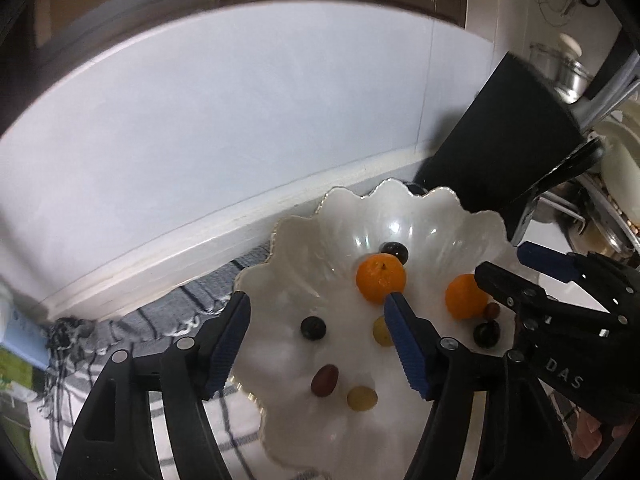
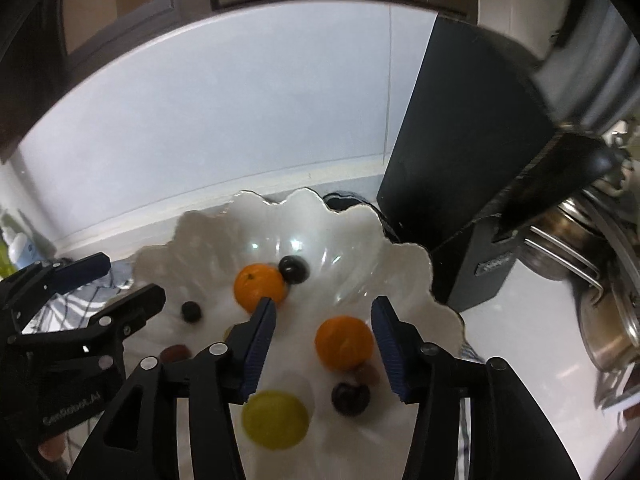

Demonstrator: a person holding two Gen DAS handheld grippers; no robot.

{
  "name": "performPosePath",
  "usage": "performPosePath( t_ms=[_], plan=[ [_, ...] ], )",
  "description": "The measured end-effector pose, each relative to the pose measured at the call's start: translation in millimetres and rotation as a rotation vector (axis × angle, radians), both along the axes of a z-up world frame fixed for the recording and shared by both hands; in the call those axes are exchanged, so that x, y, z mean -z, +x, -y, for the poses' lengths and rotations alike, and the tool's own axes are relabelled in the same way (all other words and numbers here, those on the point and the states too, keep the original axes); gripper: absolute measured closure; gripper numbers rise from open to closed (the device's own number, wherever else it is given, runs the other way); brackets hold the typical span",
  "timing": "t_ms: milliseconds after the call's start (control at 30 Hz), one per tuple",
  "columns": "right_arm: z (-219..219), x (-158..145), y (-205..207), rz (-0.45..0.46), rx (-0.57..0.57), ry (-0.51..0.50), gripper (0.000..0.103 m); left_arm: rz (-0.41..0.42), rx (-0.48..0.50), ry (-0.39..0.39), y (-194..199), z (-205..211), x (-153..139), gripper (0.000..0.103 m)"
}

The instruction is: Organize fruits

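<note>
Right wrist view: scalloped white bowl holds two oranges and grapes; one orange sits between the wide-open, empty right claw; left claw likewise gapes empty.

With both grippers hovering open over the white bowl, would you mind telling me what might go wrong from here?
1. The right gripper is open around an orange with a dark grape and a reddish grape beside it; closing could squash or flick them.
2. The left gripper hangs close by, so the two could collide.
3. The scalloped bowl sits partly on a checked cloth; a push might shift it.
</note>
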State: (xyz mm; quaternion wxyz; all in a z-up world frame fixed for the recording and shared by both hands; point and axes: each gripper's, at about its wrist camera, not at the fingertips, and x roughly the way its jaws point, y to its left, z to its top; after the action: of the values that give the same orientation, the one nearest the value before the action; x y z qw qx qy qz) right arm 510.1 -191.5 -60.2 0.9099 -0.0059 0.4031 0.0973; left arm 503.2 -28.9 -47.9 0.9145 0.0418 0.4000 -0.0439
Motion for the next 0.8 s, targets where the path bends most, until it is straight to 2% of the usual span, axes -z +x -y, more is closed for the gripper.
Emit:
performPosePath(
  t_ms=[300,500,800],
  plan=[
    [8.5,-35.9,-69.3,0.089,-0.012,0.017,0.034,0.129,-0.046,0.025,-75.4,-4.4,-32.7,0.023],
    [4.1,-55.9,-123.2,0.188,-0.017,-0.027,0.026,0.204,-0.077,0.019,-125.4,-8.7,-51.4,0.015],
    [-7.3,-79.7,-213.0,0.304,0.009,-0.037,0.021,0.309,-0.073,0.015,-210.6,-22.2,-75.0,0.005]
  ],
)
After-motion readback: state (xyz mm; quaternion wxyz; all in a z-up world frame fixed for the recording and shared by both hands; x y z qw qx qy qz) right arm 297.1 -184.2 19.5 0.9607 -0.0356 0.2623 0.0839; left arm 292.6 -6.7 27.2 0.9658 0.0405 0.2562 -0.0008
